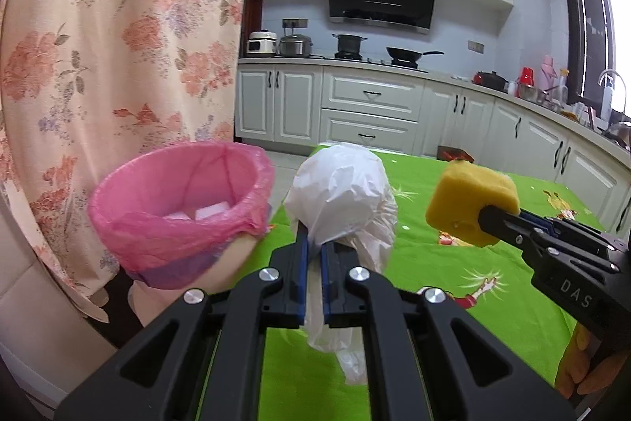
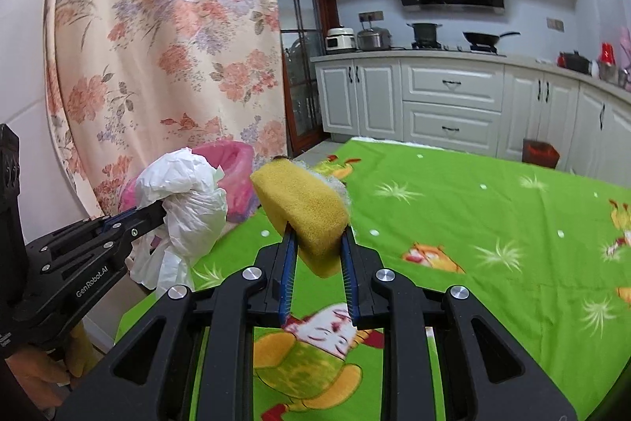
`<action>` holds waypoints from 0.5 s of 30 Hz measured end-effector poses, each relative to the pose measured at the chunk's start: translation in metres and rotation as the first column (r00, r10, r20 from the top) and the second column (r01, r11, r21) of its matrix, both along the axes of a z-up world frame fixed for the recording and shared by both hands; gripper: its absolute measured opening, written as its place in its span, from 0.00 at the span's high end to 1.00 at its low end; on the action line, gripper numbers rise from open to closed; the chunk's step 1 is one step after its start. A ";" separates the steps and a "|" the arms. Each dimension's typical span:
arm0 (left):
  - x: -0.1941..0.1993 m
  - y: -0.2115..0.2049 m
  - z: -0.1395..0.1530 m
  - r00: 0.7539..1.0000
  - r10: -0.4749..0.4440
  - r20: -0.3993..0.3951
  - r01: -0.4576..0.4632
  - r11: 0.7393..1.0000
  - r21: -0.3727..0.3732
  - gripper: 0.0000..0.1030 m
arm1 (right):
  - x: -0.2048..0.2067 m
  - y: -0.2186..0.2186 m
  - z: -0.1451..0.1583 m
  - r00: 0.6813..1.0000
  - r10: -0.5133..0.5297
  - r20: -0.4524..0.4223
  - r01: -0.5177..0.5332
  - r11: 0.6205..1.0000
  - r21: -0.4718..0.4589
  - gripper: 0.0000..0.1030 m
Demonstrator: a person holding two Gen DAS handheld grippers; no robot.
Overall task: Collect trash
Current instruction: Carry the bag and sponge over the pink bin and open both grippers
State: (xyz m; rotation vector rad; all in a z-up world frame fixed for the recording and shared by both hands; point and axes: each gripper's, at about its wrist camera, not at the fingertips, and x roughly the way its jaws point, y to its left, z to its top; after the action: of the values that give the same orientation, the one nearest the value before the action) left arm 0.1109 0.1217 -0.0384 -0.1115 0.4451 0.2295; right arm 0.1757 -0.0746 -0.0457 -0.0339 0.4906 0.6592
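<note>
My left gripper is shut on a crumpled white plastic bag, which bulges above the fingers and hangs below them. The same bag and left gripper show at the left of the right wrist view. My right gripper is shut on a yellow sponge with a pale scouring side, and the sponge is held up at the right of the left wrist view by the right gripper. A small bin with a pink liner stands at the table's left corner, white scraps inside it. The pink bin sits just behind the bag.
A green cartoon-print cloth covers the table under both grippers. A floral curtain hangs close behind the bin. White kitchen cabinets, a stove with pans and a red floor bin lie beyond the table's far edge.
</note>
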 end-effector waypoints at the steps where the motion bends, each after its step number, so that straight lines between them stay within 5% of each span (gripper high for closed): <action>1: -0.001 0.003 0.001 1.000 0.005 0.003 -0.005 1.000 -0.003 0.95 | -0.001 0.004 0.002 1.000 0.003 0.007 -0.003 1.000 -0.006 0.79; 15: -0.012 0.057 0.028 0.994 0.087 0.067 -0.087 0.996 0.003 0.94 | -0.001 0.074 0.029 0.990 0.110 0.085 -0.107 0.994 -0.038 0.79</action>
State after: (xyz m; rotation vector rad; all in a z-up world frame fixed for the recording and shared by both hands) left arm 0.0989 0.1789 -0.0109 -0.1330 0.3733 0.3120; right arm 0.1744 -0.0002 -0.0169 -0.1214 0.4180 0.7524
